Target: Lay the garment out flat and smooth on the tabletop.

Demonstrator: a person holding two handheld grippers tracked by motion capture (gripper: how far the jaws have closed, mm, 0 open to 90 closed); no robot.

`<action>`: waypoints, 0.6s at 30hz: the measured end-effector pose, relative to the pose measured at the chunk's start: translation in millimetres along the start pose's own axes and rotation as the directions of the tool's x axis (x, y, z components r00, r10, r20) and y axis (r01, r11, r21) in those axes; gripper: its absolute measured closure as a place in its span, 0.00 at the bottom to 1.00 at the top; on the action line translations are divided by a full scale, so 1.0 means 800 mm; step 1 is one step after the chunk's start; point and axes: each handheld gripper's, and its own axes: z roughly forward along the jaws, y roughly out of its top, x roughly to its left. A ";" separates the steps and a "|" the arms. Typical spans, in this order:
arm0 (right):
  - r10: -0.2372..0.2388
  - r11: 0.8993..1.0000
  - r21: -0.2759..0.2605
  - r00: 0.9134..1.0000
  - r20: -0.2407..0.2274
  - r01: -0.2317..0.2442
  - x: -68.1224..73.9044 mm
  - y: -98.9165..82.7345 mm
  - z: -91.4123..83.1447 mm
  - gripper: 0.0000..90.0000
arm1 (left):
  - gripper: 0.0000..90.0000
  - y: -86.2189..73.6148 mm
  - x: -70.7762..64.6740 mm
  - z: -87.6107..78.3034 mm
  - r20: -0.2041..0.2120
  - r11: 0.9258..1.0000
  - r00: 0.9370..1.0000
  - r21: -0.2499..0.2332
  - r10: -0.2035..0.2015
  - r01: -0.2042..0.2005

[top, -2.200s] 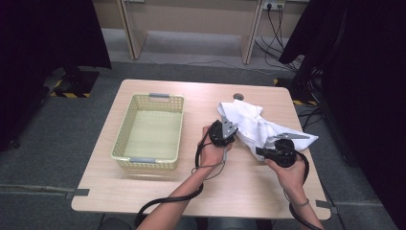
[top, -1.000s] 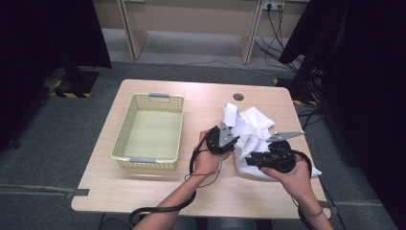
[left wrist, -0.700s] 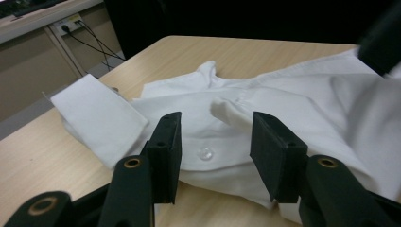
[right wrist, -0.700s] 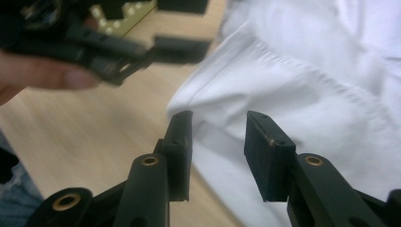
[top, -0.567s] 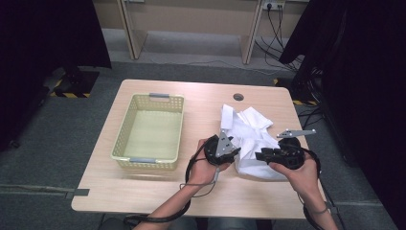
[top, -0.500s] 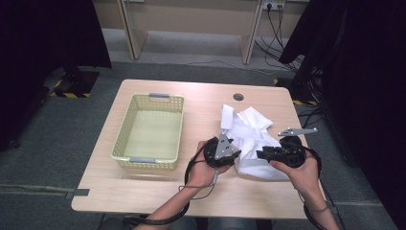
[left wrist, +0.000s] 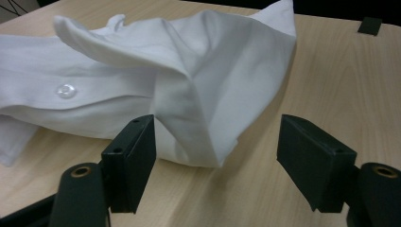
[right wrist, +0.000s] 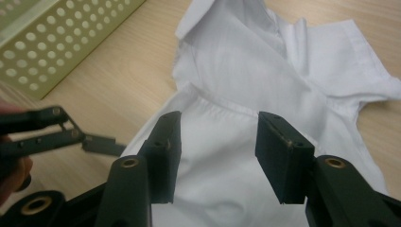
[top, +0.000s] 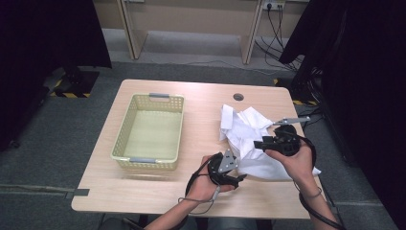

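High view: the wooden table (top: 158, 191) carries a pale yellow perforated basket (top: 123, 136) at its left, with nothing lying inside. To its right, well apart, the white shirt (top: 249, 132) lies crumpled on the tabletop. The right gripper (top: 261, 143) hangs over the shirt, jaws just opened to a middling gap, with nothing clamped. The left gripper (left wrist: 215, 156) sits at the shirt's near edge, jaws just spread wide around a fold, pads not pressing.
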 end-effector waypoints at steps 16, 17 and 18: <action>-0.152 0.974 0.177 0.987 0.052 0.141 0.029 0.064 0.091 0.48 | 0.51 0.000 -0.021 0.023 -0.110 0.997 0.992 0.038 0.066 -0.063; -0.158 0.971 0.191 0.986 0.049 0.146 0.031 0.065 0.096 0.47 | 0.53 0.000 -0.021 0.023 -0.112 0.997 0.991 0.039 0.069 -0.065; -0.166 0.966 0.207 0.985 0.046 0.153 0.032 0.065 0.101 0.47 | 0.54 0.000 -0.021 0.024 -0.113 0.997 0.991 0.040 0.071 -0.067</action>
